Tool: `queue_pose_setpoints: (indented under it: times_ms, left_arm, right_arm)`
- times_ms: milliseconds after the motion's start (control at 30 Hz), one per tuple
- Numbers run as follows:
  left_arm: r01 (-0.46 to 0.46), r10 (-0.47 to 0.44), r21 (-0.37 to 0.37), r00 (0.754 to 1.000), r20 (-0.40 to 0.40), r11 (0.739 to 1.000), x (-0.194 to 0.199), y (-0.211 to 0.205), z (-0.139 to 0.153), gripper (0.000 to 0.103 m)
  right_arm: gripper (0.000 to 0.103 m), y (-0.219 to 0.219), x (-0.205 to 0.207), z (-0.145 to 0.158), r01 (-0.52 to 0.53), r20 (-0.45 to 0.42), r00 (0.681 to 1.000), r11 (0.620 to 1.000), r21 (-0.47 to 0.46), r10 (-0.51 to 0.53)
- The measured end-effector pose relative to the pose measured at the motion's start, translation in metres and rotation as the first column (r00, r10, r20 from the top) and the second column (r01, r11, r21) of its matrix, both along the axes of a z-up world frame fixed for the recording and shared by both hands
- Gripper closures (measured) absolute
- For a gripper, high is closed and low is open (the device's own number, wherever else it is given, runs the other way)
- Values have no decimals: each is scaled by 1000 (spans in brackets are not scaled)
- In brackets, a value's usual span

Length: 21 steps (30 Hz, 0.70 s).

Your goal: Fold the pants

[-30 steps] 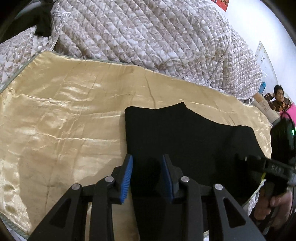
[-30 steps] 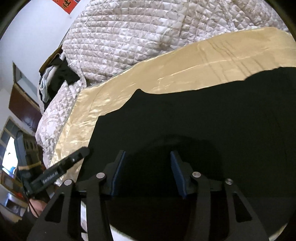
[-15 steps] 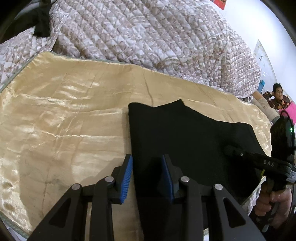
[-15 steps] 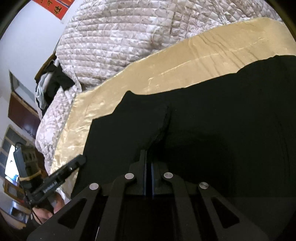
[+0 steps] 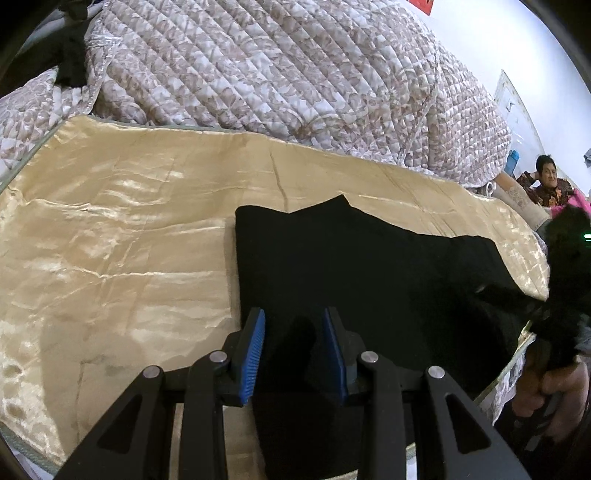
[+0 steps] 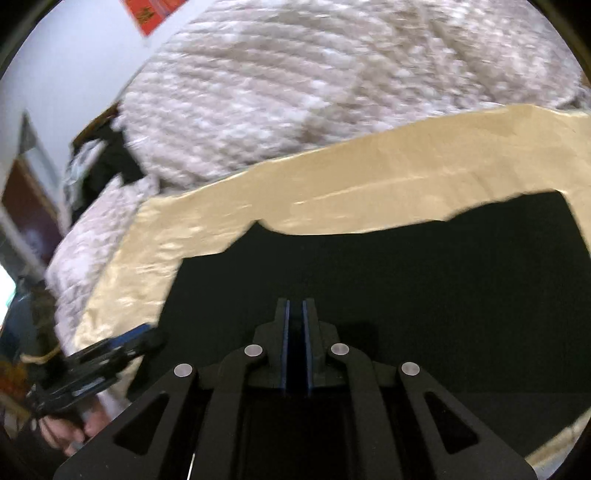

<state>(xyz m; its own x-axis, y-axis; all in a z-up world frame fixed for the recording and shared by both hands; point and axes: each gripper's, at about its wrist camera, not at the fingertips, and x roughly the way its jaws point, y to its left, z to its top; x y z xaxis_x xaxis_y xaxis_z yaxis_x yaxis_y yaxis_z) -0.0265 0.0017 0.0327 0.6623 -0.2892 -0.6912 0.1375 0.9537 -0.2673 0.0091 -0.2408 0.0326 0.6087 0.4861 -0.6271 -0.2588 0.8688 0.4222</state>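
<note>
**Black pants flat on gold bed cover, right jaws nearly shut on a pinch of cloth**

Landmark: the black pants (image 5: 369, 280), spread flat on a shiny gold cover (image 5: 118, 251) over the bed. One straight edge of the pants lies toward the open stretch of gold cover; the far edge is jagged, with a small peak in it.

Left hand-held gripper (image 5: 293, 350): over the near edge of the pants, by that straight edge. Blue pads part open with dark cloth lying between them. Cannot tell whether the pads press on it; looks loose, so noted as released.

Right hand-held gripper (image 6: 294, 347): over the near part of the pants, at the other end. Jaws have just been closing; now only a narrow slit between the blue pads. Dark material shows in the slit, but black on black; cannot confirm that cloth is caught. View is motion-blurred.

A person's hand (image 5: 550, 391) on the right gripper's handle shows beside the pants in the left view; a small green light glows on that unit.

Beyond the pants: a heaped quilted blanket (image 5: 288, 70), brown-and-white print, bordering the gold cover. Behind it, a red poster (image 6: 153, 13) on the white wall; its writing is too blurred to read. A seated person (image 5: 546, 184) shows past the blanket's end.
</note>
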Motion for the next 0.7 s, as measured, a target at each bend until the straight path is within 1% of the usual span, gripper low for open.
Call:
queue_pose_setpoints:
  times_ms: [33, 67, 100, 133, 167, 267, 367, 467, 533, 700]
  left_arm:
    - [11, -11, 7, 1000, -10, 1000, 3, -2, -4, 65]
    - [14, -14, 17, 1000, -16, 1000, 5, -4, -7, 65]
    - [13, -13, 28, 1000, -5, 1000, 6, -6, -8, 65]
    - [16, -16, 41, 1000, 2, 999, 6, -8, -7, 65]
    - [18, -18, 49, 1000, 1, 999, 5, -8, -6, 65]
    - [23, -22, 32, 1000, -5, 999, -1, -7, -4, 65]
    - [37, -37, 24, 999, 0, 999, -17, -8, -3, 65]
    - [51, -52, 56, 998, 18, 997, -34, -14, -4, 65]
    - [54, -56, 61, 998, 23, 997, -43, -16, -4, 65]
    - [36, -38, 55, 999, 27, 998, -51, -14, -3, 64]
  right_arm:
    - [97, 7, 5, -5, -31, -20, 999, 1000, -5, 31]
    - [97, 11, 12, -16, -41, -67, 997, 999, -24, 39]
    - [98, 12, 17, -26, -35, -105, 994, 999, -39, 31]
    - [98, 9, 18, -28, -26, -93, 995, 1000, -10, 25]
    - [98, 6, 19, -26, -8, -93, 996, 1000, -5, 7]
    - [97, 4, 10, -15, 8, -59, 998, 998, -70, -12]
    - [97, 4, -16, -11, -21, -44, 999, 998, -66, 18]
    - [96, 12, -42, -18, -62, -47, 997, 992, -108, 57]
    - [95, 13, -58, -19, -62, -14, 998, 988, -141, 60]
    - [93, 10, -67, -18, -30, -1, 1000, 985, -172, 30]
